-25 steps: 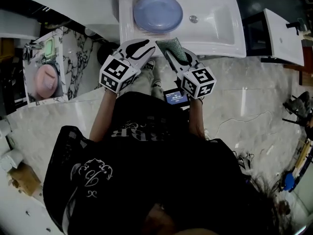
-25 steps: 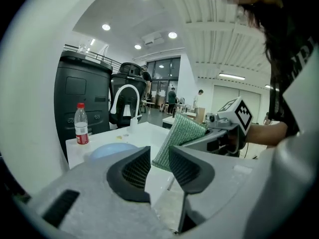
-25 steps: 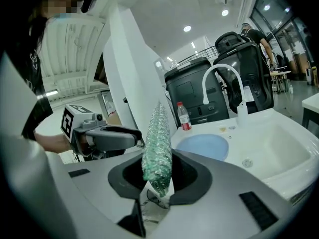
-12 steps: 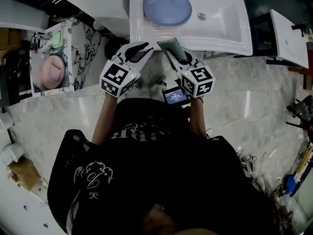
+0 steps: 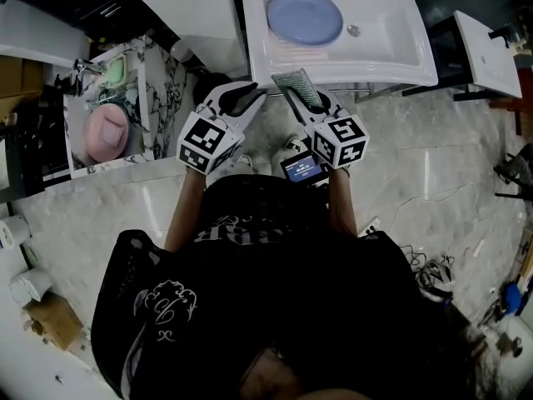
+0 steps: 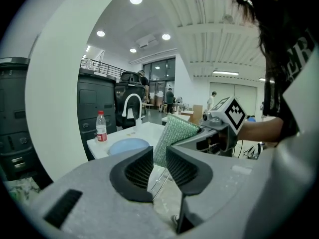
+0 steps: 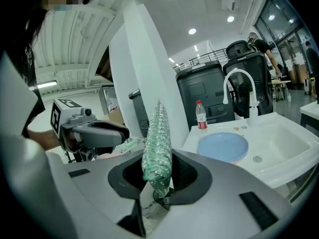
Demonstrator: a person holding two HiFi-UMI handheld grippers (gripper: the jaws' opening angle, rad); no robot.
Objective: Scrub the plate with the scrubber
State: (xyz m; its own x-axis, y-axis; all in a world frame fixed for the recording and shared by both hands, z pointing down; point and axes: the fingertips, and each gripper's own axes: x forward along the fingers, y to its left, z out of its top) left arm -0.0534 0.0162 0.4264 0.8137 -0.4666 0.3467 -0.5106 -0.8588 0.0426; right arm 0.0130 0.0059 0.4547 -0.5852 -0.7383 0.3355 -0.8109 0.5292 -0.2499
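Observation:
A blue plate (image 5: 304, 17) lies in the left part of a white sink (image 5: 333, 69); it also shows as the plate (image 7: 223, 146) and the plate (image 6: 128, 146). My right gripper (image 5: 293, 90) is shut on a green mesh scrubber (image 5: 296, 85), which stands upright between its jaws as the scrubber (image 7: 157, 143). My left gripper (image 5: 247, 96) hangs beside it, jaws almost together with nothing between them (image 6: 159, 166). Both grippers are over the floor, just short of the sink's front edge and apart from the plate.
A red-capped bottle (image 7: 200, 114) and a curved faucet (image 7: 241, 91) stand at the sink's back. A marbled counter with a pink bowl (image 5: 107, 132) is at the left. A small lit screen (image 5: 301, 167) hangs at the person's waist. Marble floor lies all around.
The sink and plate have slid up and to the right in the head view. Both grippers keep the same pose, side by side, the right one still holding the scrubber.

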